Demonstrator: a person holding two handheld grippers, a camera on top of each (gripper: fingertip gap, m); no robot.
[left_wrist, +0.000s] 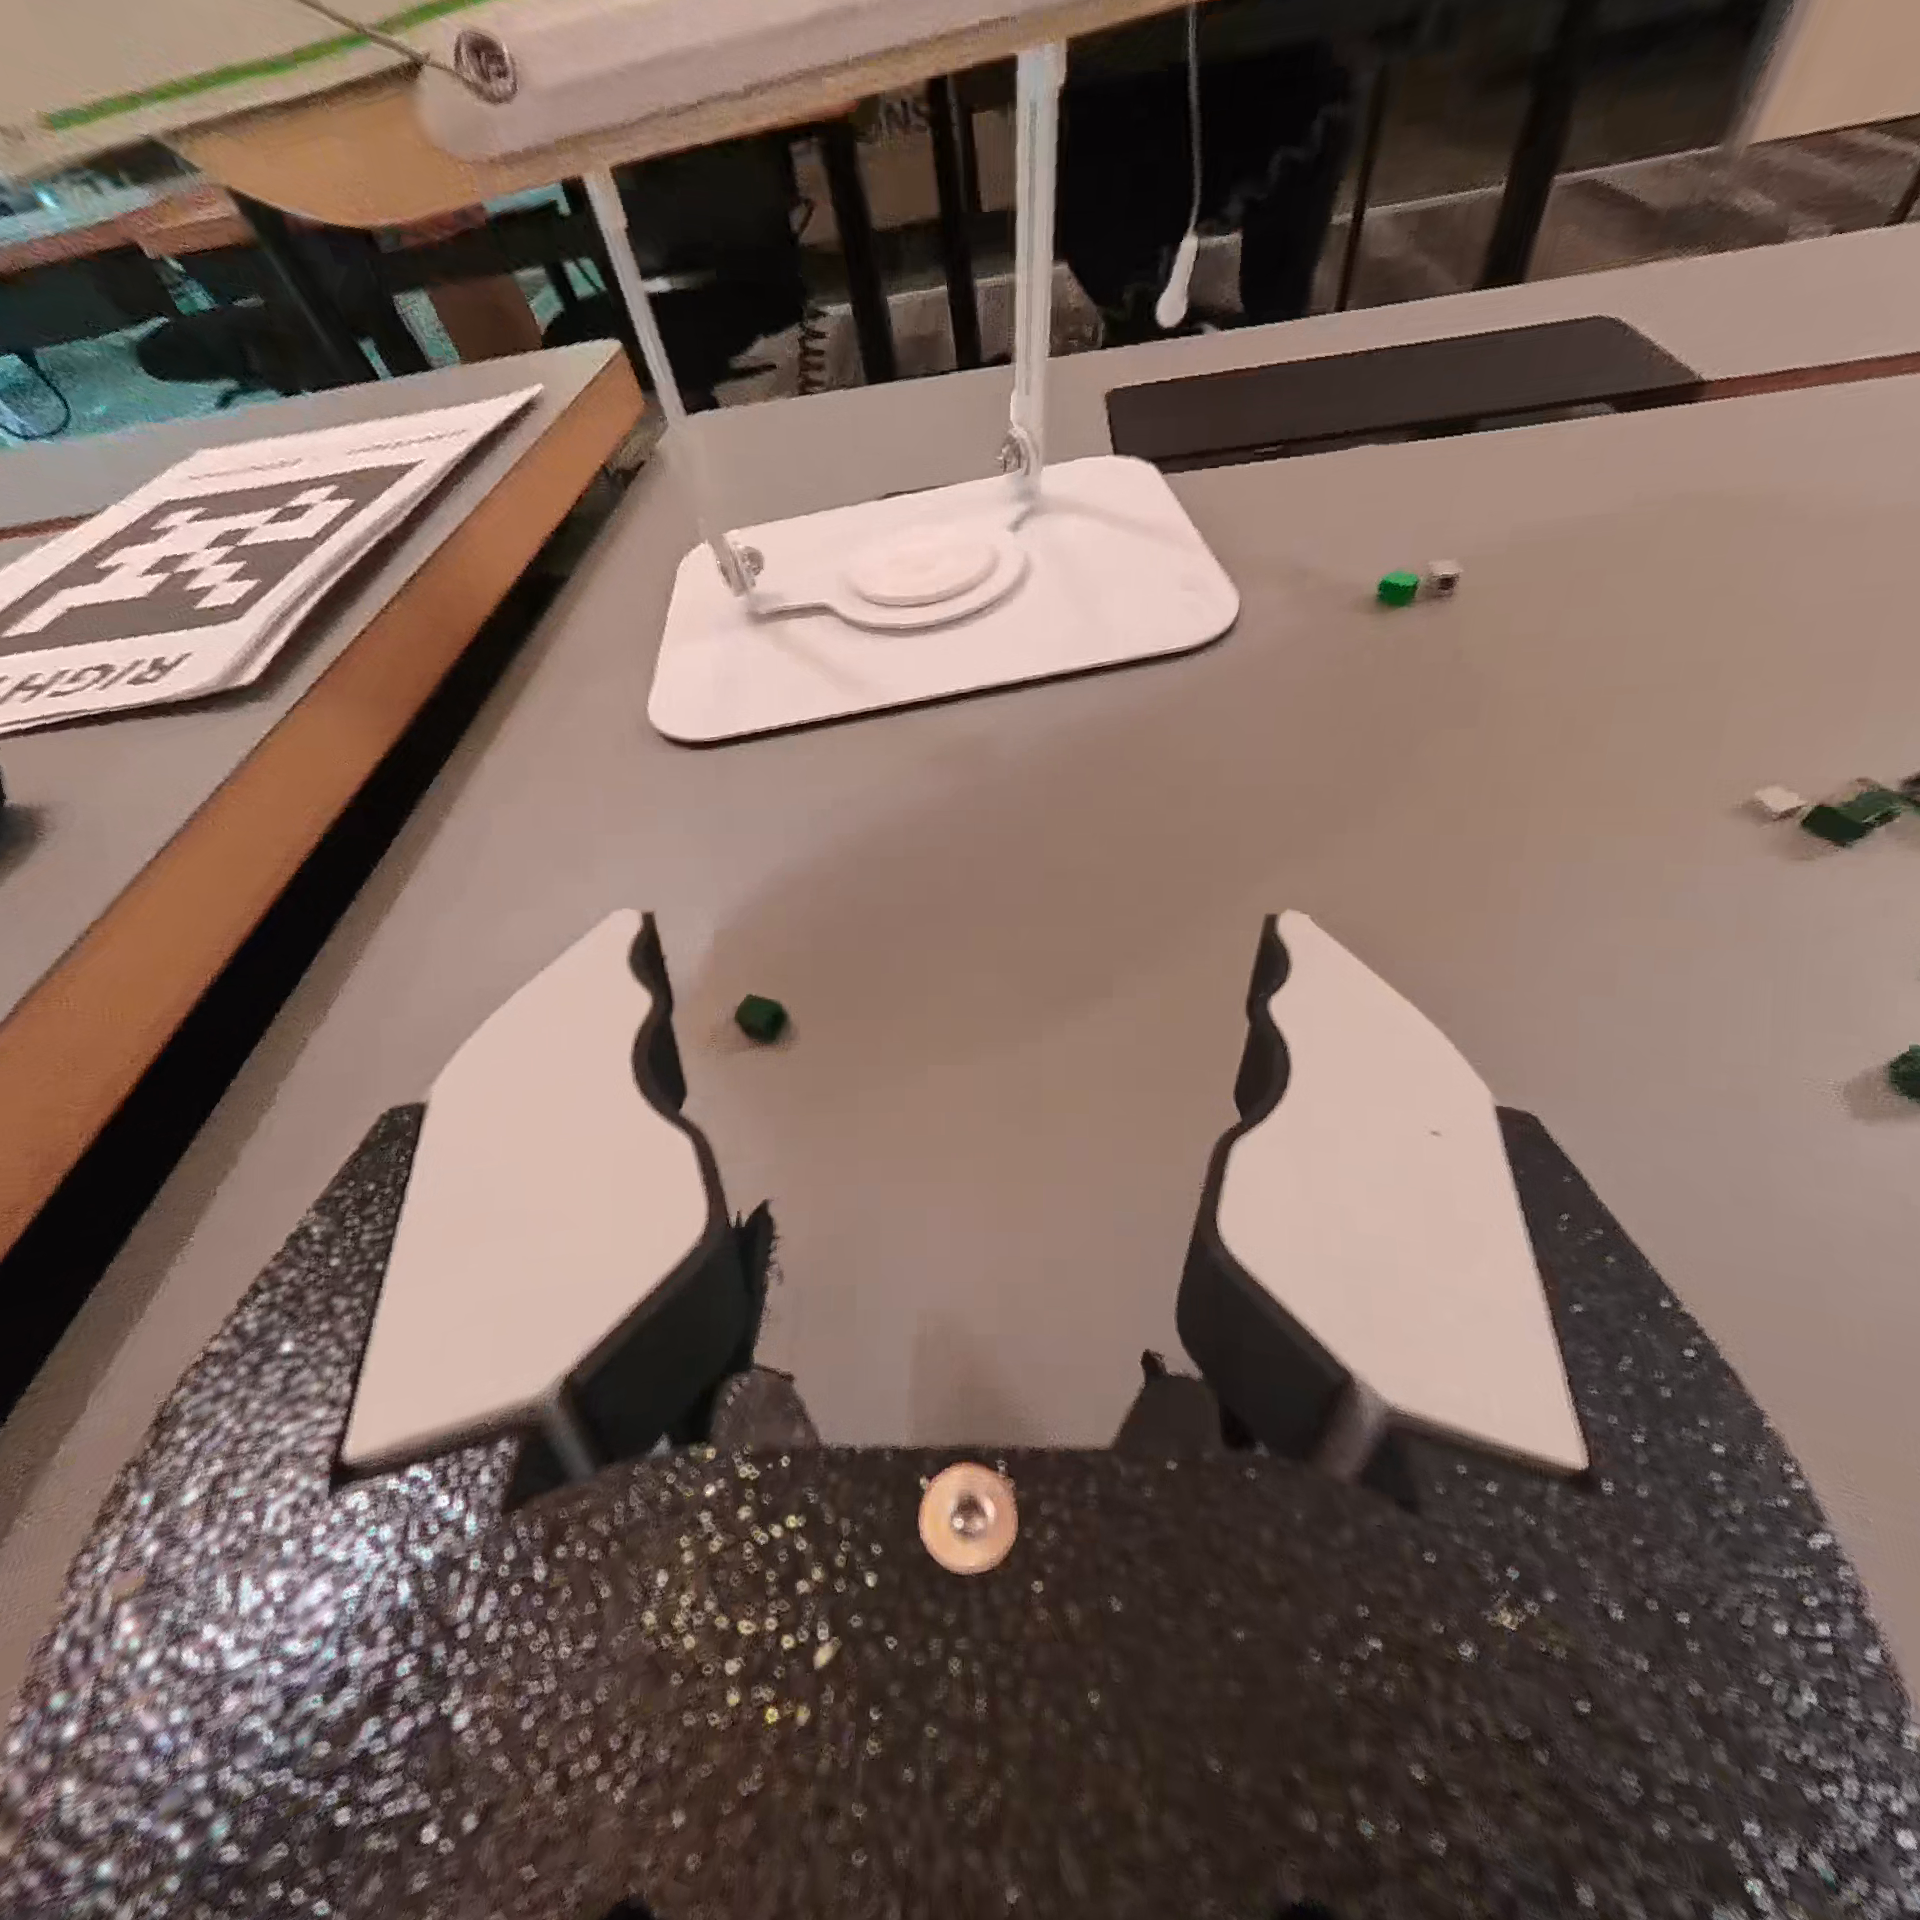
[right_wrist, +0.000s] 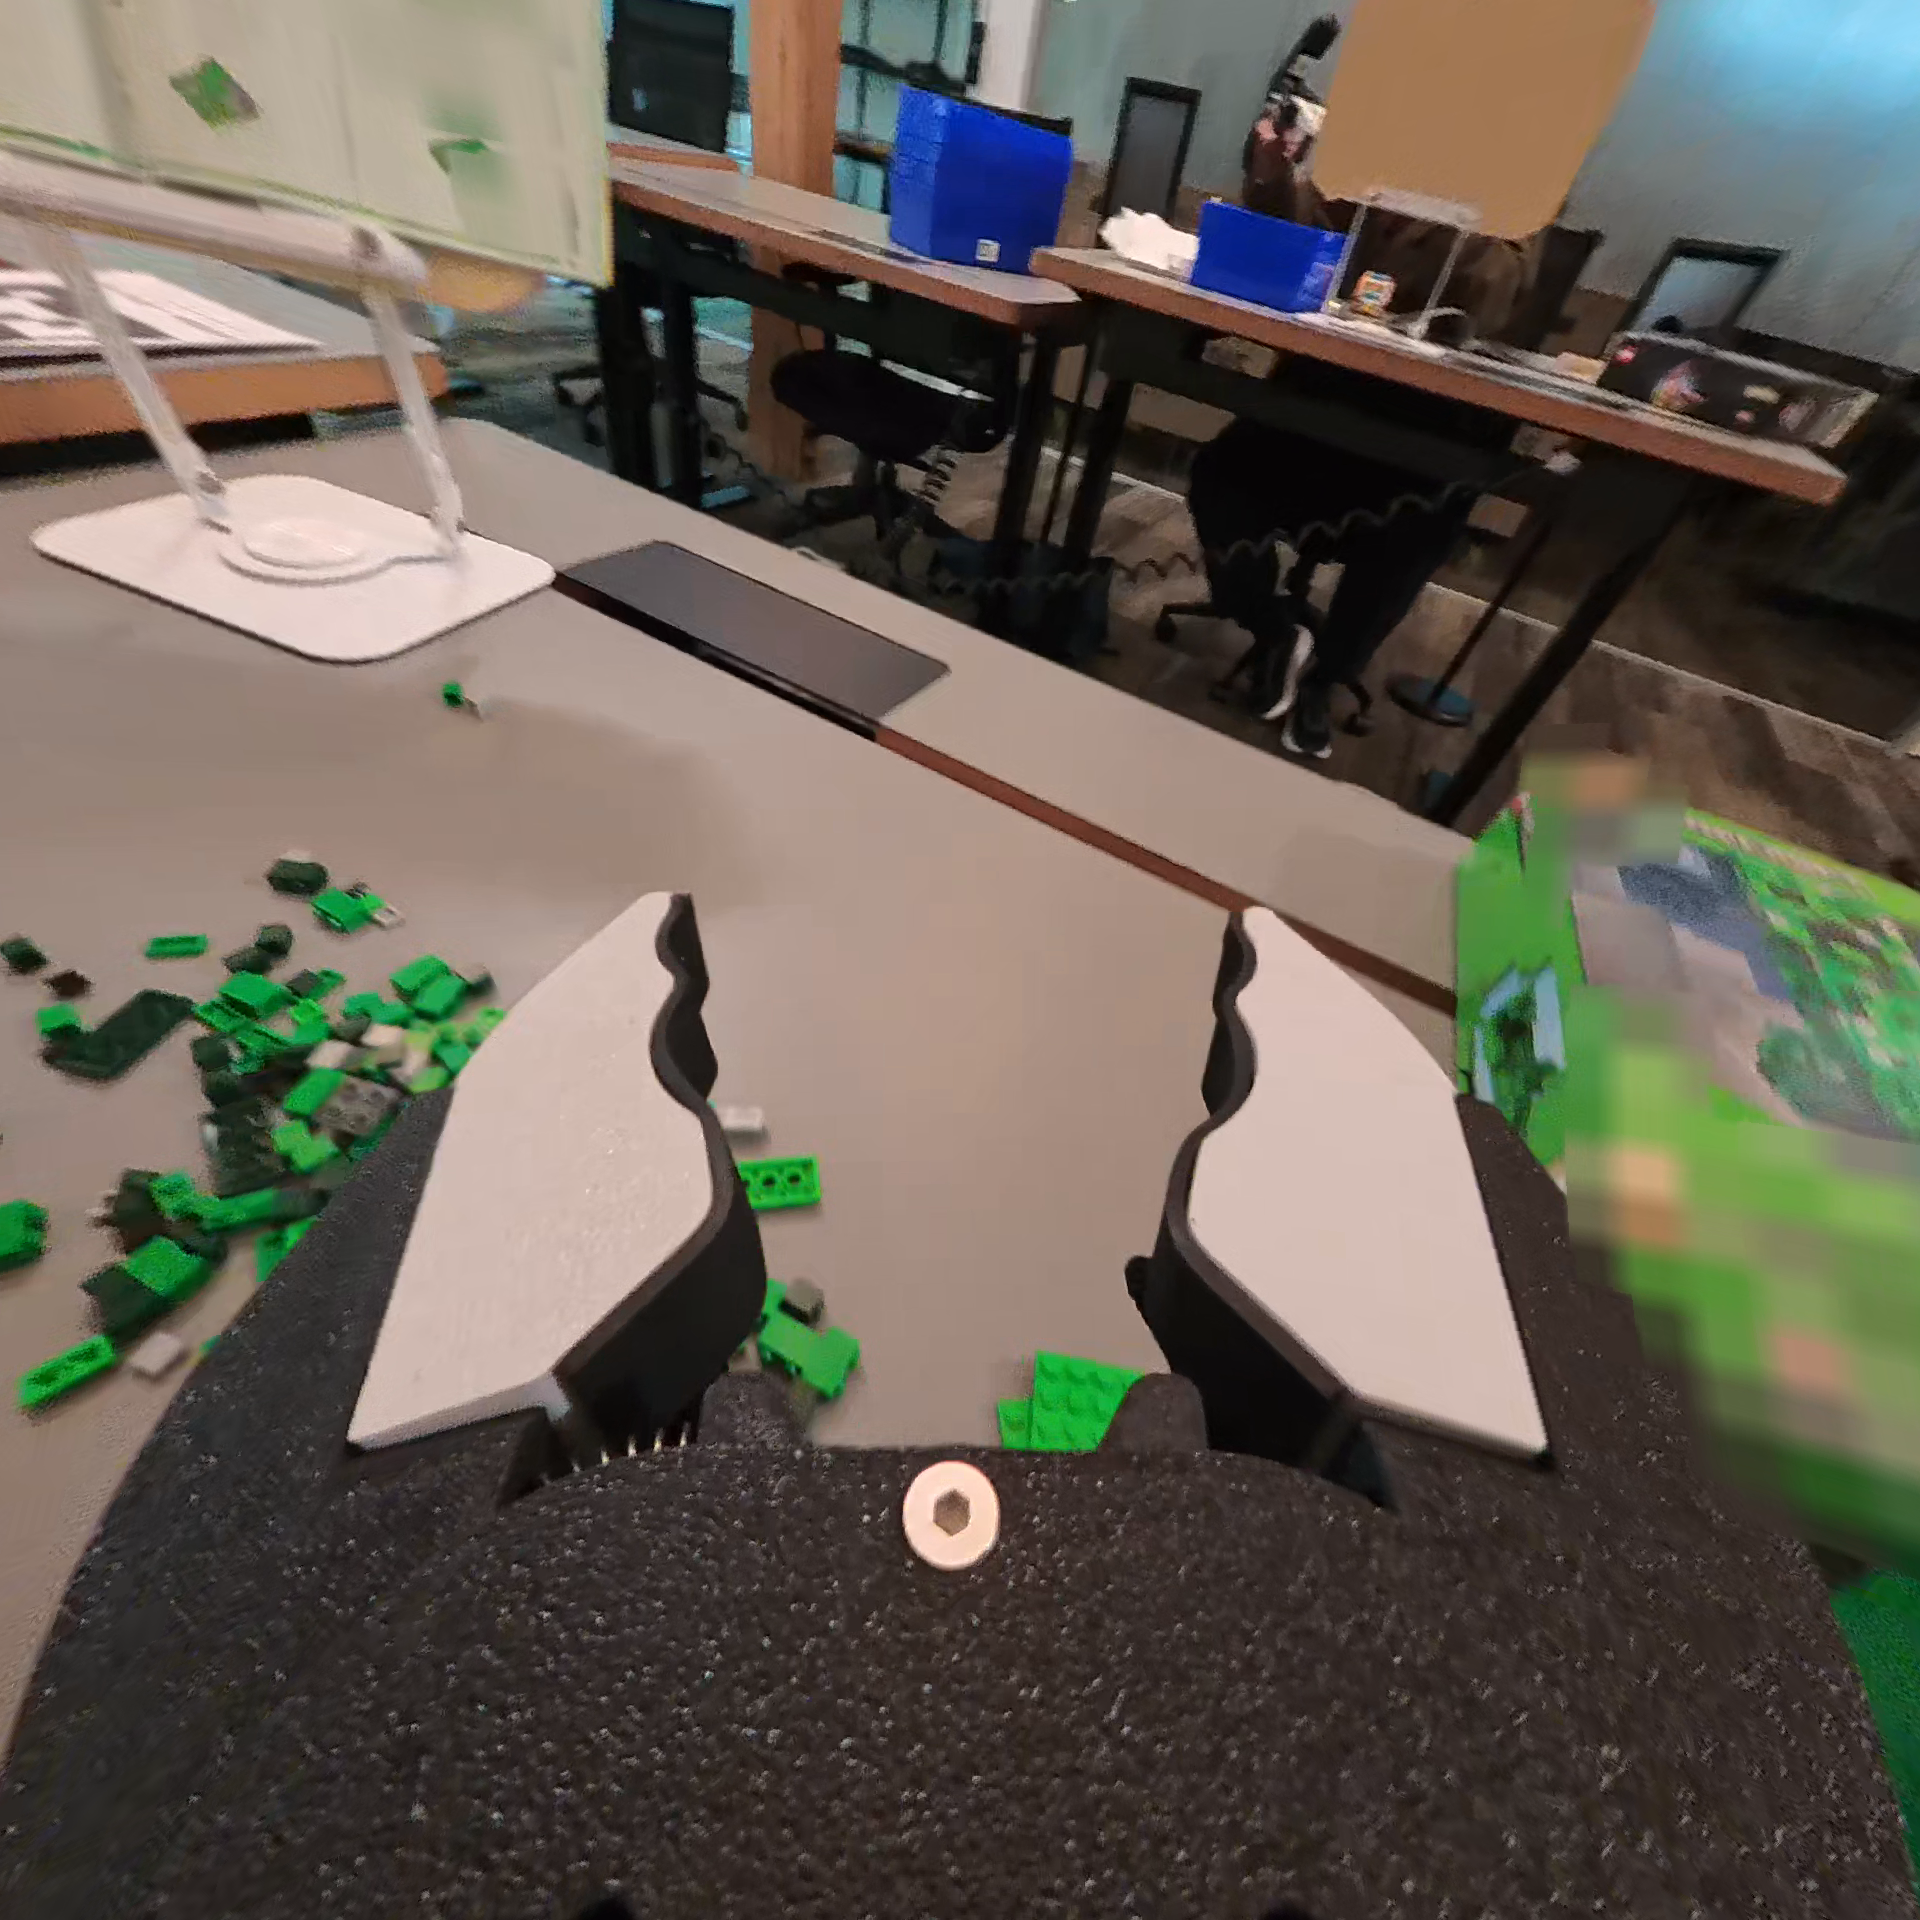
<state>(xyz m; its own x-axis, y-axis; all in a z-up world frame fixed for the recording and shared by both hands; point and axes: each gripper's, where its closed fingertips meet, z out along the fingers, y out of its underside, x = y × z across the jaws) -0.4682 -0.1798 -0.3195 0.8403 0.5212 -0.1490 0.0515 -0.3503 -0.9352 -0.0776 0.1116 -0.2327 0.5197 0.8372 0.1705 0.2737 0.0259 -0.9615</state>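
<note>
1. Left wrist view: your left gripper (left_wrist: 961, 935) hangs above the grey tabletop (left_wrist: 1039, 831) with its white-faced, black-edged jaws spread wide and nothing between them. The nearest thing is a small dark green plastic brick (left_wrist: 761, 1016), lying just inside the tip of the left finger (left_wrist: 561, 1174) but apart from it. Drop straight down from here and that finger could clip the brick and flick it away; it looks light enough to skid on the smooth top.

2. In the same view, the white flat-based stand with clear upright arms (left_wrist: 935, 623) sits ahead, and a bright green cube and a pale cube (left_wrist: 1415, 585) lie beside it. A forward sweep could knock the stand's base.

3. The picture is blurred, so judging depth over the tiny brick is risky.

4. Right wrist view: your right gripper (right_wrist: 956, 925) is also spread and empty, above the table's bare middle. A scattered heap of green, dark green and grey plastic bricks (right_wrist: 260, 1060) lies to its left, with loose green studded plates (right_wrist: 1060, 1392) under the jaws near the body. Lowering blind could pinch several pieces at once or scatter the heap.

5. A green printed cardboard box (right_wrist: 1714, 1039) stands close on the right; a swing that way could strike it.
</note>
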